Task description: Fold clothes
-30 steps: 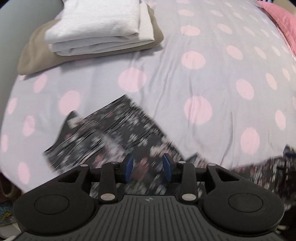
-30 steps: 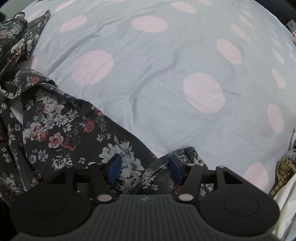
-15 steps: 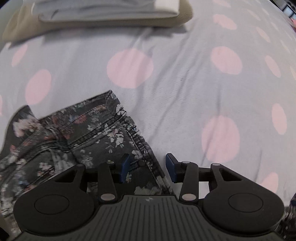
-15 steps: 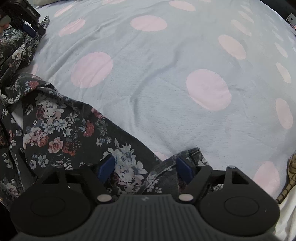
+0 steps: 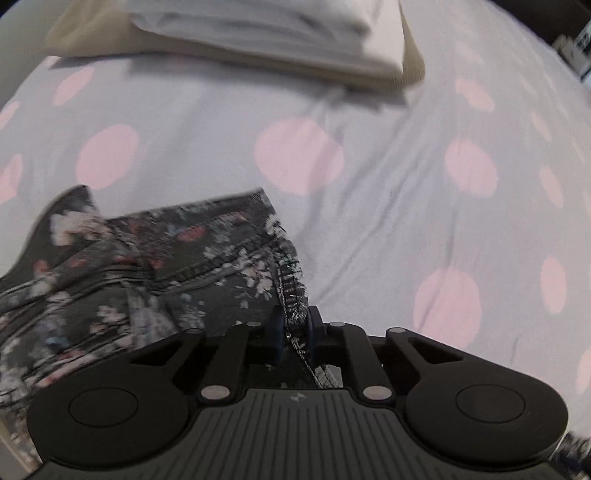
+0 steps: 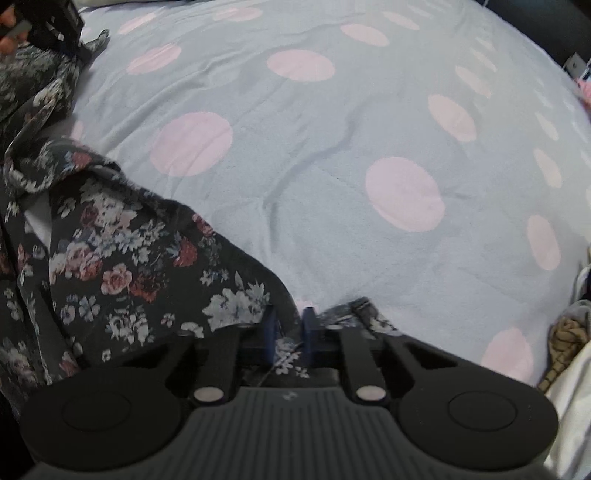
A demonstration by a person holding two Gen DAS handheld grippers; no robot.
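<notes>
A dark floral garment [image 5: 155,273] lies crumpled on the grey bedspread with pink dots [image 5: 369,206]. In the left wrist view my left gripper [image 5: 294,328] is shut on the garment's stitched edge. In the right wrist view the same floral garment [image 6: 122,258] spreads across the lower left, and my right gripper [image 6: 289,332] is shut on a fold of it near the bed's front. The left gripper [image 6: 55,26] shows at the top left of that view, over the garment's far end.
A stack of folded white and beige clothes [image 5: 258,33] lies at the back of the bed in the left wrist view. More loose clothes [image 6: 569,354] lie at the right edge of the right wrist view. The bedspread [image 6: 369,147] stretches ahead.
Both grippers have closed from open onto the floral garment. The left gripper has moved forward along the garment's edge toward the folded stack.
</notes>
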